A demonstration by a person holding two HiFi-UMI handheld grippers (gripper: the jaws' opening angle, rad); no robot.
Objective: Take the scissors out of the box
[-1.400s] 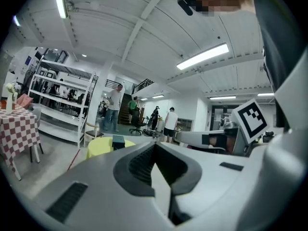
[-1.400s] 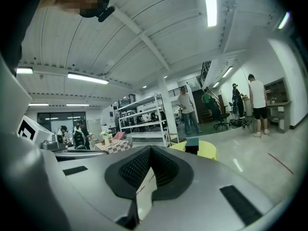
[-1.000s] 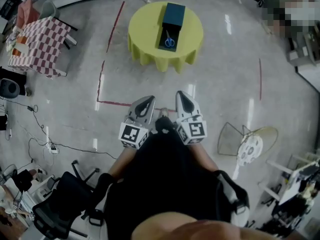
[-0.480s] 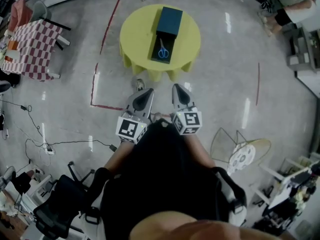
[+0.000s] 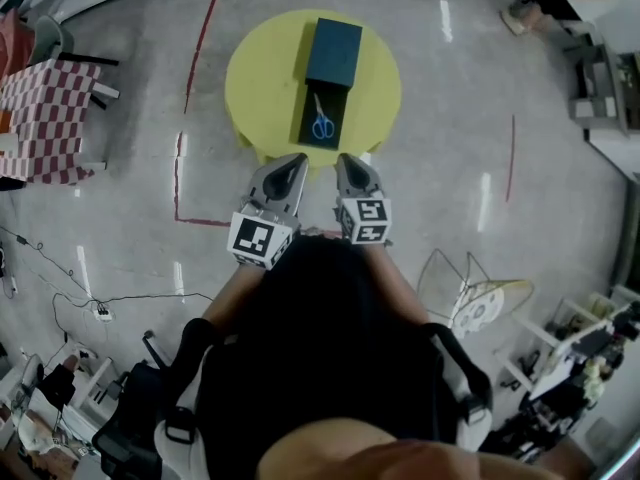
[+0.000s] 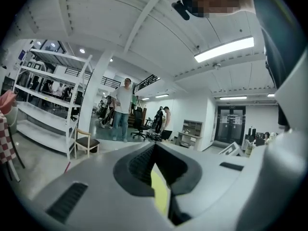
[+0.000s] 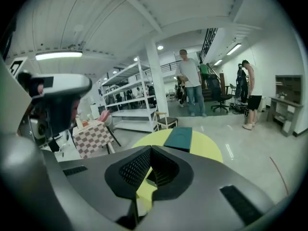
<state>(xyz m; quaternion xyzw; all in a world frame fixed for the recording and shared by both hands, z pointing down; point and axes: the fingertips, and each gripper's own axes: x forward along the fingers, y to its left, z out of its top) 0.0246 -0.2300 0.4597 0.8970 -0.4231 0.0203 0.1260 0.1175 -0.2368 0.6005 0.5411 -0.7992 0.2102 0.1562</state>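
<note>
A round table with a yellow cloth (image 5: 260,78) stands ahead of me. On it lies a dark teal box lid (image 5: 334,52) and, joined to its near end, a dark open box (image 5: 306,128) holding blue-handled scissors (image 5: 321,123). My left gripper (image 5: 290,173) and right gripper (image 5: 348,168) are side by side at the table's near edge, short of the box, both shut with nothing in them. The right gripper view shows the teal box (image 7: 179,138) on the yellow table (image 7: 209,150) beyond its closed jaws (image 7: 150,153). The left gripper (image 6: 155,150) points level, across the room.
A checked-cloth table (image 5: 45,118) stands at the left, with red tape lines (image 5: 178,183) on the floor. A wire fan guard (image 5: 470,293) lies at the right and a chair (image 5: 140,418) at the lower left. People (image 6: 122,107), shelving (image 6: 43,109) and a wooden chair (image 6: 85,143) are far off.
The yellow table has come much closer in the head view. Both grippers have moved forward together, from over bare floor to the table's near edge. Their jaws stayed closed.
</note>
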